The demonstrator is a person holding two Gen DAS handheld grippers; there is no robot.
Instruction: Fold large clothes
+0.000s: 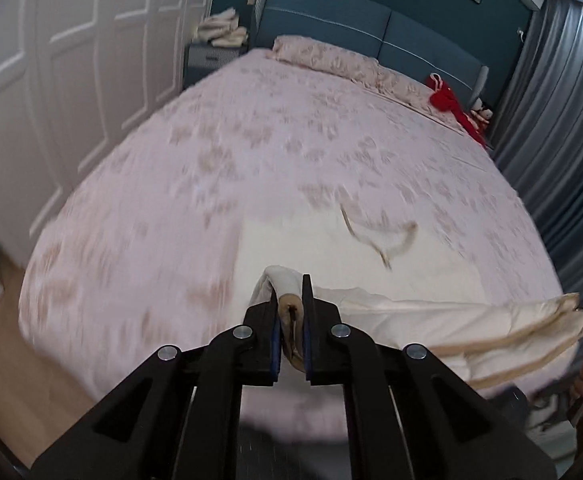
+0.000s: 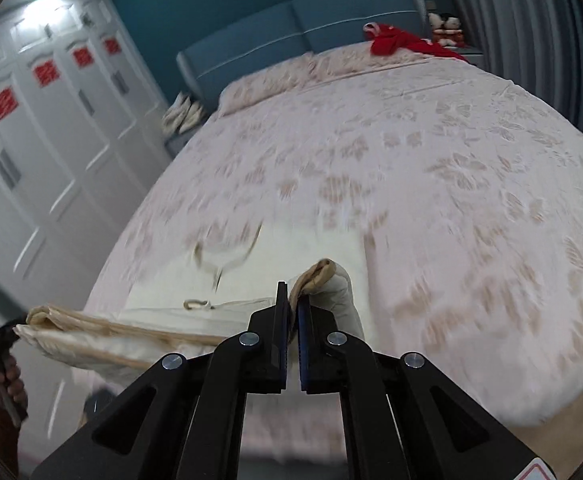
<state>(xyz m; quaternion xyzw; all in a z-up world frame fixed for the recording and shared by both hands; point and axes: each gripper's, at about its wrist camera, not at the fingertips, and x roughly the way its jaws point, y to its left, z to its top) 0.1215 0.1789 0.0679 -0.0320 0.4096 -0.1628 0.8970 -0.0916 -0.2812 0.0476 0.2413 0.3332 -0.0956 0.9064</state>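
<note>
Cream garment [image 1: 431, 320] with tan trim, stretched in the air between two hand-held grippers at the foot of a bed [image 1: 251, 168], far part lying flat on the pink flowered bedspread. Left hand-held gripper [image 1: 290, 320] clamped on a bunched tan-edged corner; right hand-held gripper [image 2: 293, 312] pinched shut on the opposite corner, cloth bulging past its tips. Held edge sagging slightly between the two grips. Tan-trimmed neckline [image 1: 383, 236] lying open on the flat part, beyond the lifted edge.

Judged mid-fold, with the lifted edge likely due to be carried forward over the flat part. Main risks: a corner slipping out of the narrow pinch if the cloth is pulled taut or jerked; uneven travel of the two sides, giving a skewed fold; the slack middle dropping first and creasing; the neckline bunching underneath.

Plenty of open bedspread ahead and to both sides. Pillows [image 1: 331, 60] and a red garment [image 1: 451, 104] near the blue headboard [image 1: 371, 28], well apart from the work. White wardrobe doors [image 1: 51, 80] along the left of the bed, grey curtain [image 1: 551, 120] along the right, wooden floor [image 1: 7, 340] below the bed's near left corner.
</note>
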